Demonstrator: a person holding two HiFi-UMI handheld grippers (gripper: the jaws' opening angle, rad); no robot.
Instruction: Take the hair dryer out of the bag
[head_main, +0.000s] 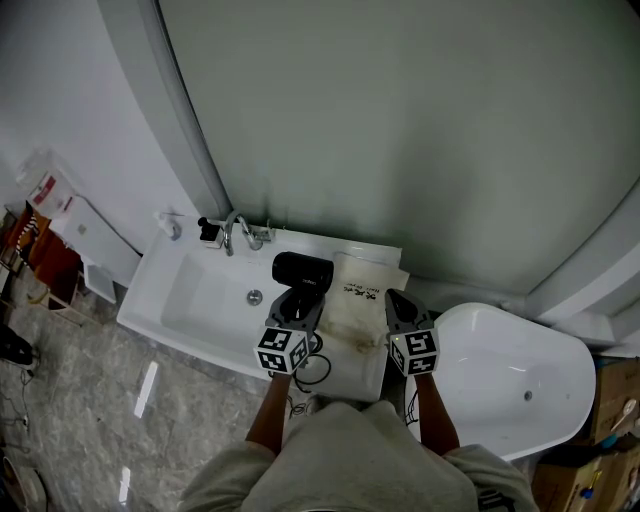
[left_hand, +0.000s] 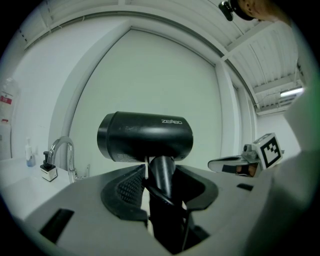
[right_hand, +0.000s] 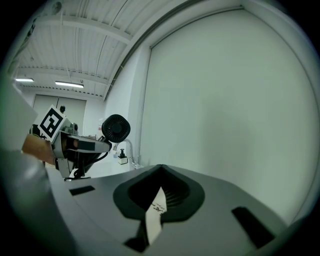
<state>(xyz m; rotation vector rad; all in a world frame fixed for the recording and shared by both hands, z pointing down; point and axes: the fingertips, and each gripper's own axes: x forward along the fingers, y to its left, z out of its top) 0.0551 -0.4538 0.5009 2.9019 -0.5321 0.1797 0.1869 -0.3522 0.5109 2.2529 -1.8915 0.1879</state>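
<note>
The left gripper (head_main: 298, 303) clamps the black hair dryer's (head_main: 302, 270) handle above the sink's (head_main: 190, 300) right end, so the right gripper (head_main: 398, 308), closed on the white bag (head_main: 358, 298) beside the sink, should pin it while the cord (head_main: 318, 368) draws free.

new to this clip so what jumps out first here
The black hair dryer, clamped by its handle in the left gripper, stands out above the white sink. Beside it, the right gripper is shut on a thin cream bag.
</note>
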